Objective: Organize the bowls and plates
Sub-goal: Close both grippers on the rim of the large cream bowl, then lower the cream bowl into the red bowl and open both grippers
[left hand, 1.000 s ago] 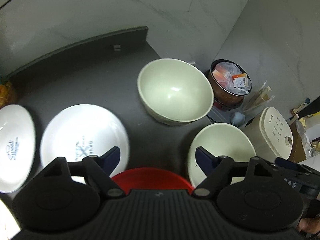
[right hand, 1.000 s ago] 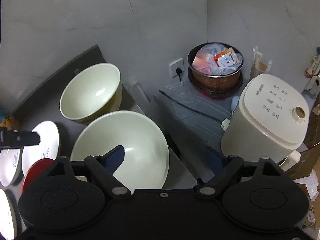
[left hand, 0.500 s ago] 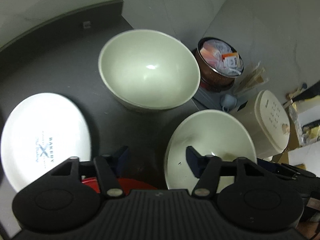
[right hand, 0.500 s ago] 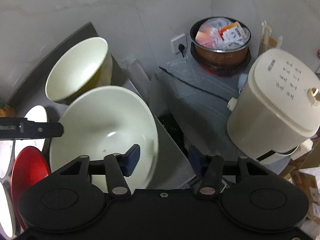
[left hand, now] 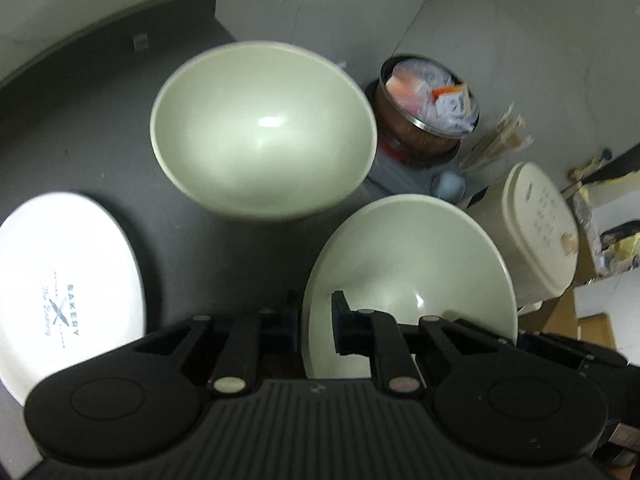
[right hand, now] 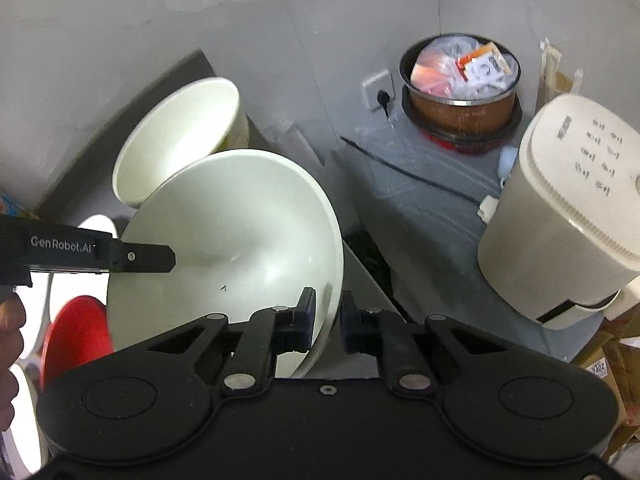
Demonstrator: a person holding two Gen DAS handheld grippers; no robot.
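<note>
Right wrist view: right gripper [right hand: 325, 322] and left gripper [left hand: 314, 322] both clamp the near cream bowl [right hand: 240, 240] rim; next, probably nest it into the far cream bowl [left hand: 260, 128].

Dim overall, light from overhead. Specular glare spot inside the far bowl [left hand: 264, 128]; white plate [left hand: 60, 280] at left frame blown out. Motion blur on bowl rims. Strong fisheye curvature, dark vignetted corners in both views.

Home kitchen corner: rice cooker [right hand: 560, 216], wall socket [right hand: 378, 90], dark counter [left hand: 80, 128].
</note>
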